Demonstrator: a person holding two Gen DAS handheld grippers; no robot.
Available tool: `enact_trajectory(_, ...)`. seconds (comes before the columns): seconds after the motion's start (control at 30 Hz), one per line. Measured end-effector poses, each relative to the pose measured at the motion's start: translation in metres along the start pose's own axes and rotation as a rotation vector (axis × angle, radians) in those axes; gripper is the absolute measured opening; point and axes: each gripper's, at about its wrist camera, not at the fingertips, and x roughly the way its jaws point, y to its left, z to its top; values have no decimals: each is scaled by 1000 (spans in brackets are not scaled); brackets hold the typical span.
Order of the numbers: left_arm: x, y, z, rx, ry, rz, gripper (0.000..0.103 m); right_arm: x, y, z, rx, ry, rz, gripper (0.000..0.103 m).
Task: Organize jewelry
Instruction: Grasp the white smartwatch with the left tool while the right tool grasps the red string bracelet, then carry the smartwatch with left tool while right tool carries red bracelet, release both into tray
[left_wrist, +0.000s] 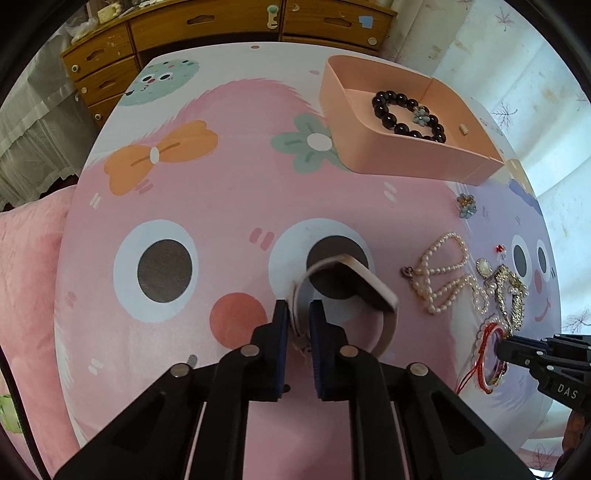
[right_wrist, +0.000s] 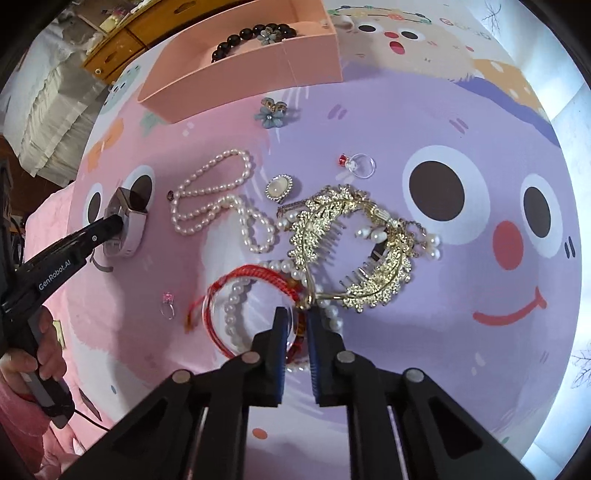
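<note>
Cartoon-face tablecloth (left_wrist: 229, 206), wooden drawer unit (left_wrist: 221, 26), pale curtain (left_wrist: 26, 122)

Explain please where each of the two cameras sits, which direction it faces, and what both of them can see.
Left wrist: sits on the left gripper, looks steeply down; jaws shut on the watch; right gripper at right edge.
Right wrist: sits on the right gripper, looks steeply down; jaws shut on the red string bracelet; left gripper and a hand at left.
Shared: pink tray with the black bead bracelet, pearl necklace.
</note>
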Motion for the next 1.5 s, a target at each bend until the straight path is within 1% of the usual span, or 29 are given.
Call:
enact_trajectory(0.17,-8,4,-7,15,11,-7,7,-5,-7,-3,21,1,11,9)
enact_trajectory(0.33,-26,4,-12,31,-7,-15,7,-22,-9,-7,20,-26,49,9)
enact_trajectory(0.43,-42,4,-13,32,-22,-32,7,-36,-10,-7,13,-49,70,9)
enact_trajectory(0.53,-62,3,-12,48,-48,-51,7,-55,-6,-5,-9,-82,84,9)
enact_trajectory(0.67,-90,-4,-8,104,-71,-19,7,-83,4,2,-66,-137,88,9)
enact_trajectory(0.77,-107,-7,-5,139,-76,-20,7,-101,11,10,-107,-167,85,9)
enact_trajectory(0.93,-132,-14,12,183,-100,-38,7,-129,19,28,-128,-235,107,9)
enact_trajectory(1.03,-146,-21,26,215,-128,-44,7,-140,19,44,-106,-266,155,9)
enact_trajectory(1.1,-153,-26,37,236,-146,-55,7,-146,19,56,-92,-285,171,9)
enact_trajectory(1.3,-164,-42,77,279,-195,-75,7,-157,14,91,-81,-350,161,10)
enact_trajectory(1.4,-163,-49,97,298,-228,-69,7,-157,11,109,-79,-375,144,10)
enact_trajectory(1.5,-159,-56,113,310,-257,-79,7,-156,8,126,-85,-403,133,10)
